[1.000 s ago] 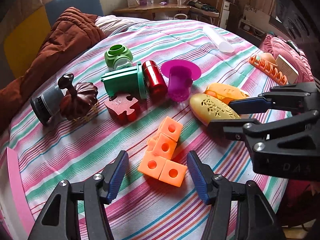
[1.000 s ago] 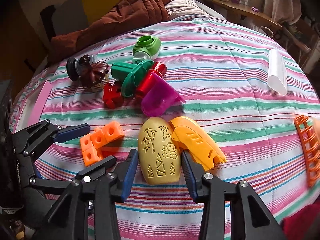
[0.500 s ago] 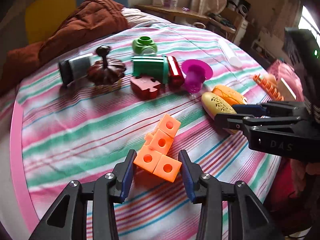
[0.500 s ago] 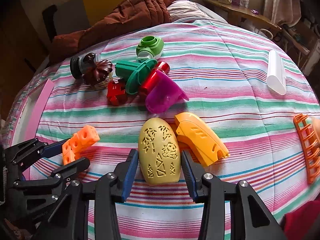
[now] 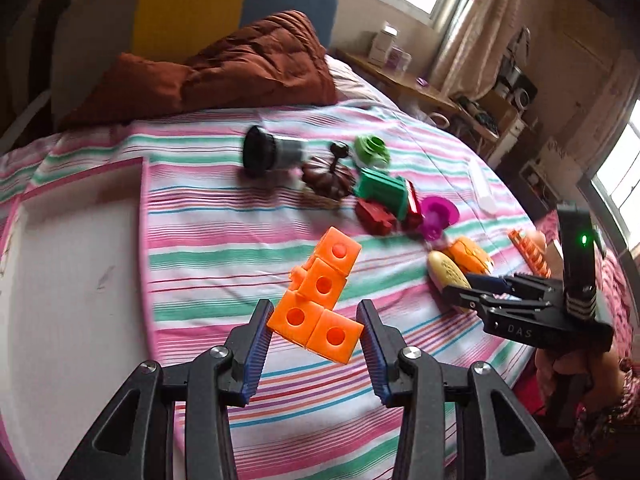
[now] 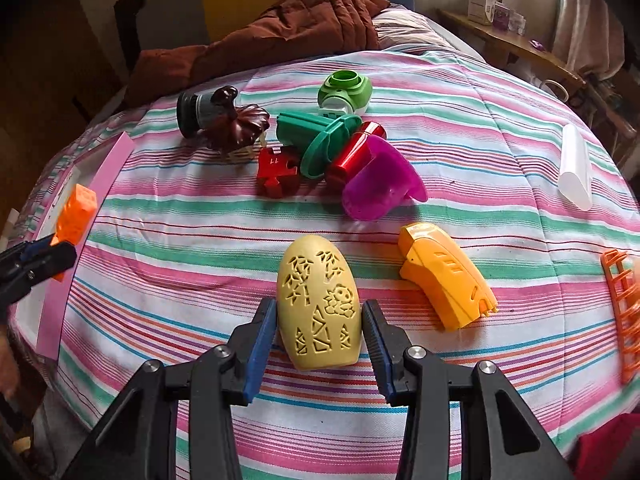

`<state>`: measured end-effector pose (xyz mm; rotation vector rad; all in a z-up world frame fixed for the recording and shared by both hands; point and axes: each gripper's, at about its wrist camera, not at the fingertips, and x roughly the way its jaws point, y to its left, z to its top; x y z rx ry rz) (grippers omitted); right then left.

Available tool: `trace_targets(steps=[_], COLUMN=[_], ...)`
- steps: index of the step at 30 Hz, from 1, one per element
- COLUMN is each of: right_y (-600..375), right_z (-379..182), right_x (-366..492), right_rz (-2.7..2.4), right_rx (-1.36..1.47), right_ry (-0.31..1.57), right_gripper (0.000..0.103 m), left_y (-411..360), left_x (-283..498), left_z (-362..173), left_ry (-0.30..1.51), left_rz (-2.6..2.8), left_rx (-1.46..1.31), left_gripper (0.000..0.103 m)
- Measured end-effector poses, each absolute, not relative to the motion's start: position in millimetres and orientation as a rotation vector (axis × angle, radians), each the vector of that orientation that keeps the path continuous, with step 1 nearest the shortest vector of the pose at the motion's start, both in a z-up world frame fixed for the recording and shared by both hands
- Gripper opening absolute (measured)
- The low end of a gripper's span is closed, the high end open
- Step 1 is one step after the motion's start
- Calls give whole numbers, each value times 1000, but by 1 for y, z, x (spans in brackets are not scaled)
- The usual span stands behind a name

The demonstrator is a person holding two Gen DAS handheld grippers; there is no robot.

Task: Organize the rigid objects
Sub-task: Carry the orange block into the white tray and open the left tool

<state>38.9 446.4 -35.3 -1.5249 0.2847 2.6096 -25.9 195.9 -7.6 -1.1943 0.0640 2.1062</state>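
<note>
A cluster of joined orange cubes (image 5: 324, 285) hangs above the striped bedspread, with my left gripper (image 5: 315, 322) shut on its lower two cubes. In the right wrist view the cubes (image 6: 77, 216) and the left gripper (image 6: 36, 256) are at the far left, over the pink rim of a white tray (image 6: 108, 176). My right gripper (image 6: 320, 320) is shut on a yellow perforated shell (image 6: 318, 300) that lies on the bedspread. The left wrist view shows that shell (image 5: 446, 274) in the right gripper (image 5: 472, 288) at the right.
An orange shell (image 6: 444, 276) lies right of the yellow one. Behind are a purple cup (image 6: 380, 180), red cylinder (image 6: 354, 152), green pieces (image 6: 320, 136), red puzzle piece (image 6: 278, 170) and brown pumpkin lid (image 6: 236, 124). A white tube (image 6: 576, 168) and orange rack (image 6: 624, 312) sit right.
My left gripper closed on the orange cubes, lifted them off the bedspread and carried them left toward the tray. The yellow shell now lies apart from the orange shell.
</note>
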Motion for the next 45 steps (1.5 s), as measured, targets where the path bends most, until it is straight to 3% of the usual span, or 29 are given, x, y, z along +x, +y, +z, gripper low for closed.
trace_targets(steps=[7,27,38,45], right_y=[442,439,436,432], right_z=[-35,-36,-36,-34], right_x=[39,39,39,40], right_rz=[2608,2617,2620,2630], right_rx=[-1508,-1494,-1479,-1455], right_ry=[245,204,175,185], right_gripper=[44,45,45,44], left_y=[134,41,25,36], left_x=[-66,-200,-143,-90], left_z=[-6,-52,-31,-28], left_ry=[-76,-98,-312,-325], left_rz=[2237,2633,2672,2571], left_rx=[-1257,-1522,-1365,-1307], left_gripper=[43,43,44,44])
